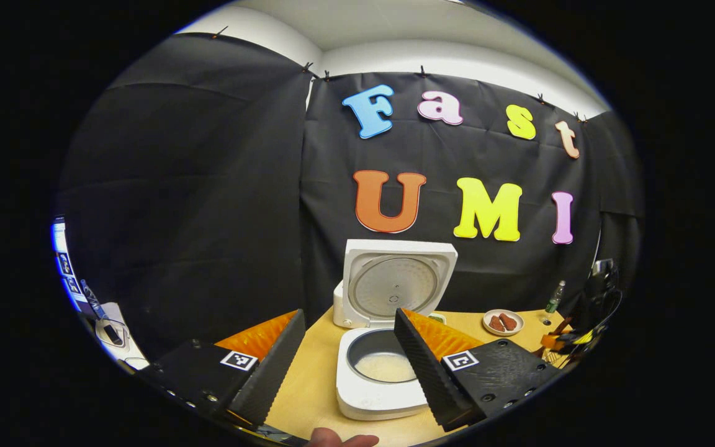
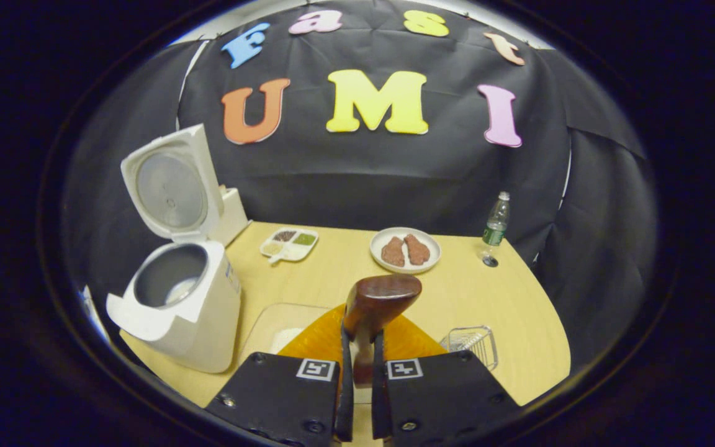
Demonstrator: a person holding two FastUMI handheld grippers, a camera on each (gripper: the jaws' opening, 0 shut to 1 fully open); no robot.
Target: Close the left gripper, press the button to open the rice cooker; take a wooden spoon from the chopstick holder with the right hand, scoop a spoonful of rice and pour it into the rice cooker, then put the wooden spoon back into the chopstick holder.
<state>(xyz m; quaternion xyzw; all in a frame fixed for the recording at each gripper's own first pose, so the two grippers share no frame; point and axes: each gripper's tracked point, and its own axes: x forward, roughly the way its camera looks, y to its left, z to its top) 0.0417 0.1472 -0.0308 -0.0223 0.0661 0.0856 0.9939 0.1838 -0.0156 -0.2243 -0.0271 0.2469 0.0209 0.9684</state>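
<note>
From the right gripper view we find the rice cooker (image 2: 174, 304) at nine o'clock on the counter (image 2: 519, 310), the plate (image 2: 405, 249) at twelve, the bottle (image 2: 495, 228) at one, the wire holder (image 2: 472, 343) at four.

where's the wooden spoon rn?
In the right gripper view the wooden spoon is clamped upright in the right gripper, bowl end up, above the table, between the rice cooker and the chopstick holder.

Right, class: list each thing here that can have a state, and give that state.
rice cooker: lid up, rice inside
wooden spoon: held, bowl looks empty
left gripper: open
right gripper: shut on spoon
chopstick holder: looks empty
bottle: upright
plate: holds two brown pieces
</note>
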